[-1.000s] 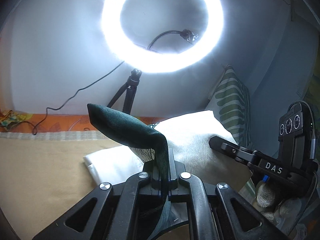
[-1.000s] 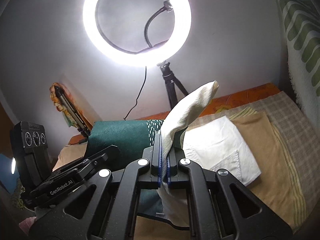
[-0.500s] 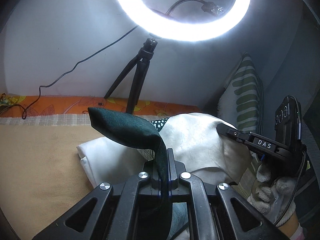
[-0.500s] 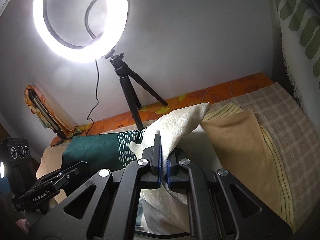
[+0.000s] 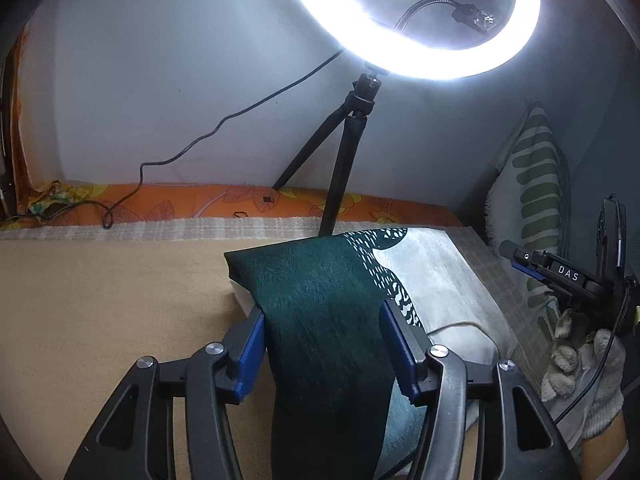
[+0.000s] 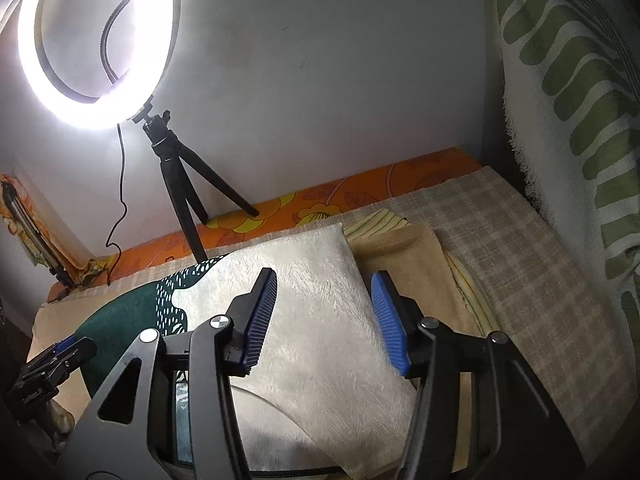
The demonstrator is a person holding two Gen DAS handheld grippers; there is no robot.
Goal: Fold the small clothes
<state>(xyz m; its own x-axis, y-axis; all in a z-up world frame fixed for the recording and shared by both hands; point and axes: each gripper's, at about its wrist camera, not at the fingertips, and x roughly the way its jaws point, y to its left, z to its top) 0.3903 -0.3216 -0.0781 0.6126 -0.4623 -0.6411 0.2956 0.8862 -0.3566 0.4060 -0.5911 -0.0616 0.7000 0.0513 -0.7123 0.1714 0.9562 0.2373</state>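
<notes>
A cloth, dark green [image 5: 320, 320] on one half and cream [image 6: 320, 320] on the other, lies folded flat on the tan blanket [image 5: 100, 300]. My left gripper [image 5: 320, 312] is opening; the green half lies between and under its blue pads [image 5: 252, 344], which no longer pinch it. My right gripper [image 6: 324, 280] is also opening, its ribbed pads [image 6: 384, 316] standing apart over the cream half. A white garment's edge [image 5: 241, 300] peeks out from under the green corner. The right gripper [image 5: 520, 260], held by a gloved hand [image 5: 576, 368], shows at the right of the left wrist view.
A lit ring light [image 5: 416, 20] on a black tripod [image 5: 344, 160] stands against the wall behind the cloth, its cable [image 5: 180, 156] trailing left. A green-striped pillow [image 6: 580, 100] leans at the right. Orange floral sheet [image 6: 320, 208] and checked blanket [image 6: 520, 280] cover the bed.
Both grippers came down and let go of the cloth corners they held pinched. Their jaws now stand apart, and the cloth lies spread flat over the white garment.
</notes>
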